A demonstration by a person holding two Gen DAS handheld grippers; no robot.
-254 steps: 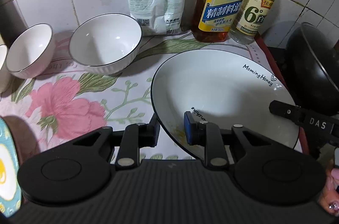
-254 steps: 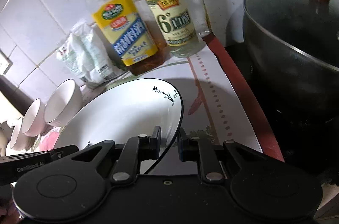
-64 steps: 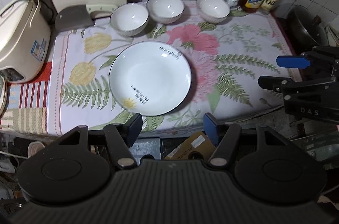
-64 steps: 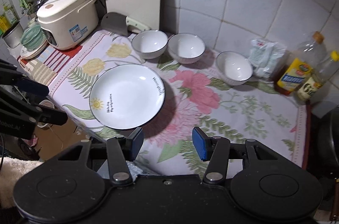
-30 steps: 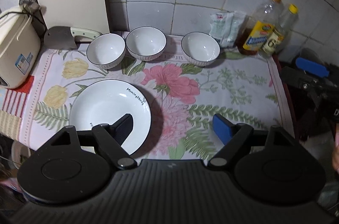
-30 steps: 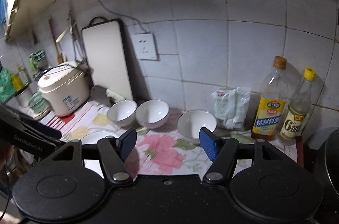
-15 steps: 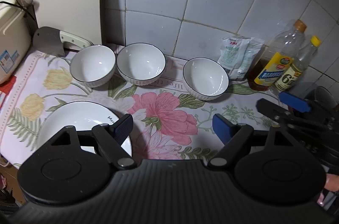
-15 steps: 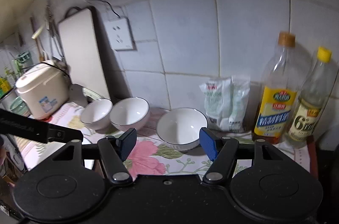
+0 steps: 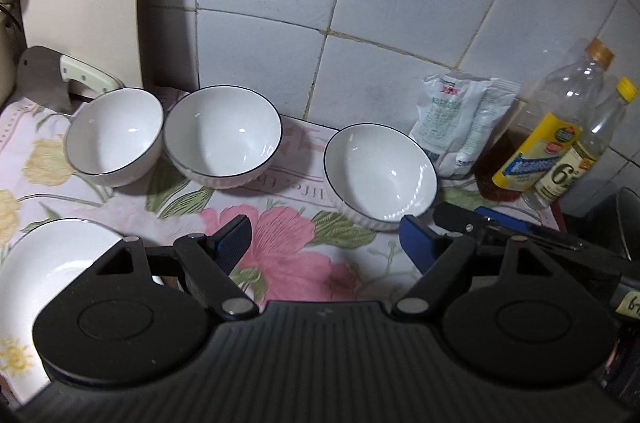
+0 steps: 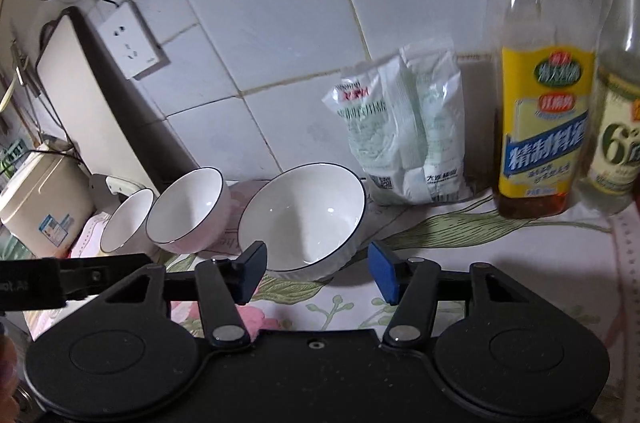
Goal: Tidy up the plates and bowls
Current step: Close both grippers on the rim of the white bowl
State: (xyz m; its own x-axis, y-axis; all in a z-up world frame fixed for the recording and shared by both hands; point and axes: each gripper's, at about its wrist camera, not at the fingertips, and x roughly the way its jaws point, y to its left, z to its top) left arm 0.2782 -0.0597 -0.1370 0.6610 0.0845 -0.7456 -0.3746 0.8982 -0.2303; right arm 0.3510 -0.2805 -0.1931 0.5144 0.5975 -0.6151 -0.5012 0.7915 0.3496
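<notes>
Three white ribbed bowls with dark rims stand along the tiled wall on the flowered cloth; the nearest bowl (image 10: 304, 219) sits at about twelve o'clock from the right gripper (image 10: 318, 273), whose jaws are closing with nothing between them yet, the pads short of the rim. The left gripper (image 9: 326, 241) hangs empty with jaws wide and narrowing slightly, that bowl (image 9: 380, 175) at its one o'clock, the white plate (image 9: 52, 263) at nine. Glazed ceramic (probably slick, rigid, chippable) is best pinched across the near rim wall, firmly.
</notes>
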